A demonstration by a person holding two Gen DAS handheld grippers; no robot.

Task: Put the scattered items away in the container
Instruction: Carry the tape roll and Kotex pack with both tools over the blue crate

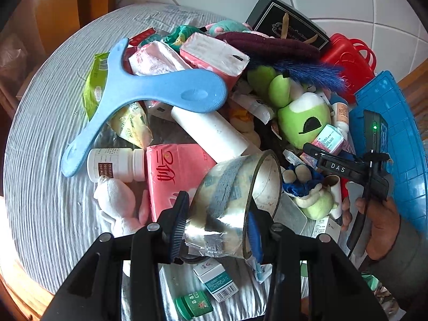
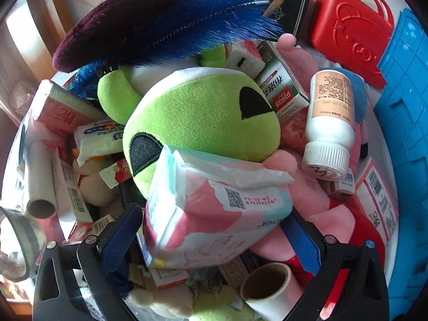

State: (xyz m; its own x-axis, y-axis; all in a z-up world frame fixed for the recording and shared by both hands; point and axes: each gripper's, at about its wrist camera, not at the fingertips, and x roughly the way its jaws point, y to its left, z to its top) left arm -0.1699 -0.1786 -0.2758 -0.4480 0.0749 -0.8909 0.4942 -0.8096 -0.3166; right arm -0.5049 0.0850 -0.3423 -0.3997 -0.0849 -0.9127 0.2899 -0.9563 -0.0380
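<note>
Left tool [image 1: 218, 227] pinches tape roll [image 1: 235, 200]; right tool [image 2: 214, 236] pinches tissue pack [image 2: 214, 214], seen only in right view.

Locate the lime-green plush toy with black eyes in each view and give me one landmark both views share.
Left wrist view: lime-green plush toy with black eyes lies right of centre, in the pile, beyond the tape roll held in the left jaws.
Right wrist view: it fills the centre, just behind the pink tissue pack between the right jaws.
Shared landmark: the red plastic case, upper right in both.
</note>
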